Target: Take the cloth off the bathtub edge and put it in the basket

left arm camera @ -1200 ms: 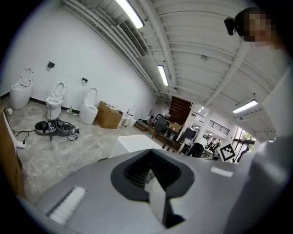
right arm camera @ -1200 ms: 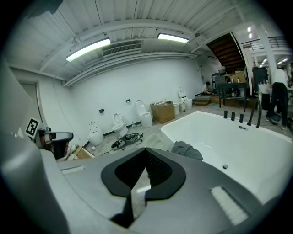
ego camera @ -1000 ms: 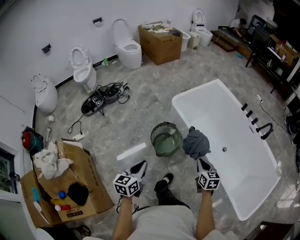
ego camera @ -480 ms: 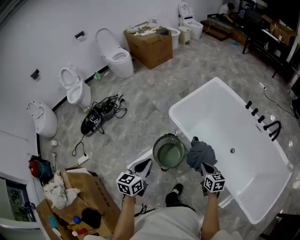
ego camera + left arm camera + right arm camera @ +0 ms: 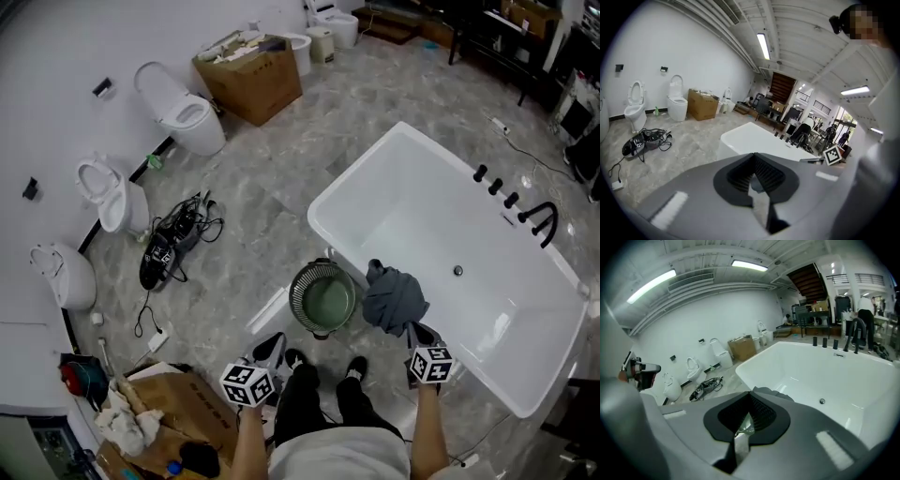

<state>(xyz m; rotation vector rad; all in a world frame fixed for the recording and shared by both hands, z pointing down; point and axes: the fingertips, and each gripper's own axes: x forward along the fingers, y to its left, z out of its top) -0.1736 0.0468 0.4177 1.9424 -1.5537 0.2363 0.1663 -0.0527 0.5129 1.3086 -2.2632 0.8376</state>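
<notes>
The cloth (image 5: pixel 394 298) is dark grey and lies bunched on the near rim of the bathtub (image 5: pixel 441 216), just beside the basket (image 5: pixel 296 298). Its long axis runs from the right gripper (image 5: pixel 413 330) away from the person, with a peak pointing toward the tub interior.

Right gripper: jaws fully closed, pinching the cloth's near end.

Left gripper (image 5: pixel 275 345): jaws fully closed, nothing between them, held over the floor.

Compared with a second ago, the cloth, basket and both grippers keep the same relation (only the head camera has shifted).

The basket appears in the head view only. The right gripper view shows a grey sliver of cloth above the jaws, plus the drain (image 5: pixel 822 401).
</notes>
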